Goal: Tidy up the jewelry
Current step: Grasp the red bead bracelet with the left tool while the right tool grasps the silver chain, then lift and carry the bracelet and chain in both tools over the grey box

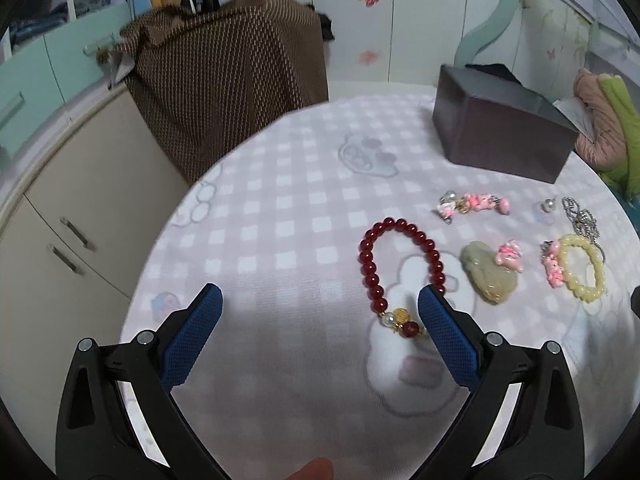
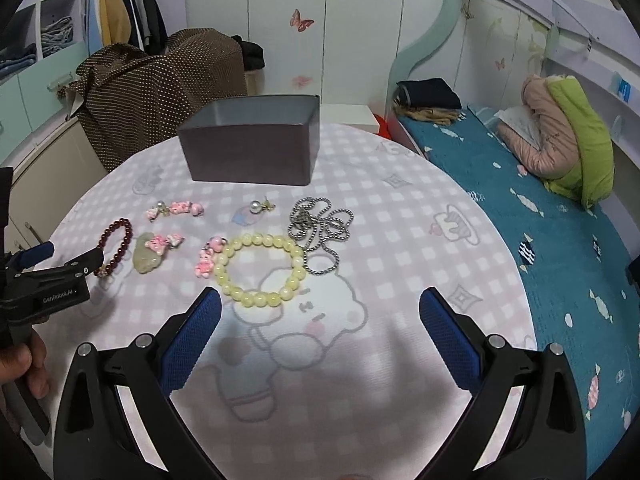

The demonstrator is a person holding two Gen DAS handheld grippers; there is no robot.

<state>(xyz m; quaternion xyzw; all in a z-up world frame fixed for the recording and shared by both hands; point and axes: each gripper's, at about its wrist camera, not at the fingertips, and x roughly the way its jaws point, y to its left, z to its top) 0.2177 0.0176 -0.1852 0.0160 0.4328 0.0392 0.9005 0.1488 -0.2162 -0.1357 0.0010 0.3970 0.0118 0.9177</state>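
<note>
The left gripper [image 1: 320, 312] has its fingers spread wide and empty above the counter [image 1: 280, 208], the right-hand pad just beside the clasp end of the red bead bracelet [image 1: 396, 268]. The right gripper [image 2: 320, 308] is likewise wide open and holds nothing, with the yellow bead bracelet [image 2: 260, 270] lying flat just beyond its left pad. Farther out lie a green jade pendant [image 2: 146, 258], pink charms [image 2: 182, 208], a pearl earring [image 2: 260, 206] and a silver chain [image 2: 322, 232], and beyond them stands the open grey box [image 2: 250, 140].
</note>
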